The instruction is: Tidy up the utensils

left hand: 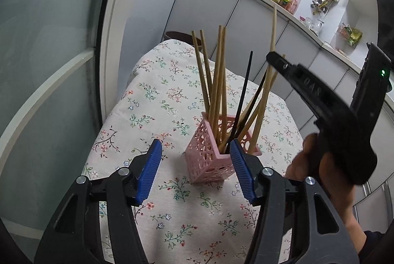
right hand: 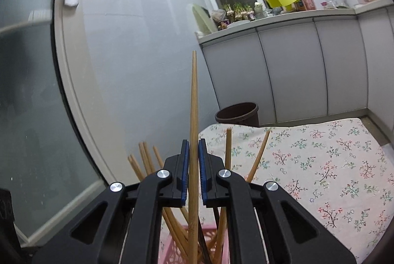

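- One bamboo chopstick (right hand: 194,116) stands nearly upright between the blue pads (right hand: 184,165) of the right gripper (right hand: 193,160), clamped around mid-length, its lower end down among the others in the pink basket (right hand: 172,249).
- Likely light, stiff and smooth, so it could pivot or slip in a loose pinch; a hold near the middle seems soundest.
- It looks tan, slender and tapering toward the upper tip.
- Several more bamboo chopsticks (left hand: 216,82) and a black chopstick (left hand: 242,96) lean fanned out in the perforated pink basket, which sits on the floral tablecloth (left hand: 172,214).
- Left gripper (left hand: 197,170) hangs with jaws wide apart, holding nothing, just beside the basket.
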Demonstrator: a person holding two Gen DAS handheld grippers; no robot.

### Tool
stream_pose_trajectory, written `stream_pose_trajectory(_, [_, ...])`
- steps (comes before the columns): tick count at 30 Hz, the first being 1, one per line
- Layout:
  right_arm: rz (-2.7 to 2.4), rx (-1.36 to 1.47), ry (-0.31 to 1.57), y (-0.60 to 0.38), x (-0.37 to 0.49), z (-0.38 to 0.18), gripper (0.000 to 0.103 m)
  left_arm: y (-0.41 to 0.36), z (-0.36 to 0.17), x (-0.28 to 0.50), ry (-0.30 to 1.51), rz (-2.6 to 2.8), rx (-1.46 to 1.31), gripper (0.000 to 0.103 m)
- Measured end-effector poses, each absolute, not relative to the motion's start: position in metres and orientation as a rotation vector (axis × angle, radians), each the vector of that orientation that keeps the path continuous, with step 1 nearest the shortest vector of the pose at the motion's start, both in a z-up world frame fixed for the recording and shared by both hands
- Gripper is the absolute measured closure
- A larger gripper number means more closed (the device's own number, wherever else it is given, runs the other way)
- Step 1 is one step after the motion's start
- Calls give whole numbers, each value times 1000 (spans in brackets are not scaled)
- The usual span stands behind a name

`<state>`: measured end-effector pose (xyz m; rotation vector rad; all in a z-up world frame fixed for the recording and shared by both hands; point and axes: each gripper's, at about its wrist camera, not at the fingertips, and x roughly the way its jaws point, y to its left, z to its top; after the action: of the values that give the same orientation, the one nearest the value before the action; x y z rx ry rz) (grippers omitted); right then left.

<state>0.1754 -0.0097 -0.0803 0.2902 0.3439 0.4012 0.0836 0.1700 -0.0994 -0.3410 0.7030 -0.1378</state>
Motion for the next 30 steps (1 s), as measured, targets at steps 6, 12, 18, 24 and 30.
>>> stream_pose_trajectory(6, [375, 218, 301, 9, 167, -95, 95, 173, -102, 84, 704, -120, -332, 48])
stream_pose_trajectory(12, [351, 209, 245, 17, 160, -93, 95, 175, -105, 81, 711, -116, -342, 48])
stream_pose_trajectory(18, [360, 164, 277, 21, 157, -103, 95, 177, -107, 78, 714, -116, -354, 48])
stream_pose_trajectory(24, [397, 58, 370, 21, 153, -101, 91, 182, -109, 77, 731, -105, -369, 48])
stream_pose_trajectory(30, [388, 42, 394, 8, 141, -79, 84, 180, -101, 69, 736, -104, -360, 48])
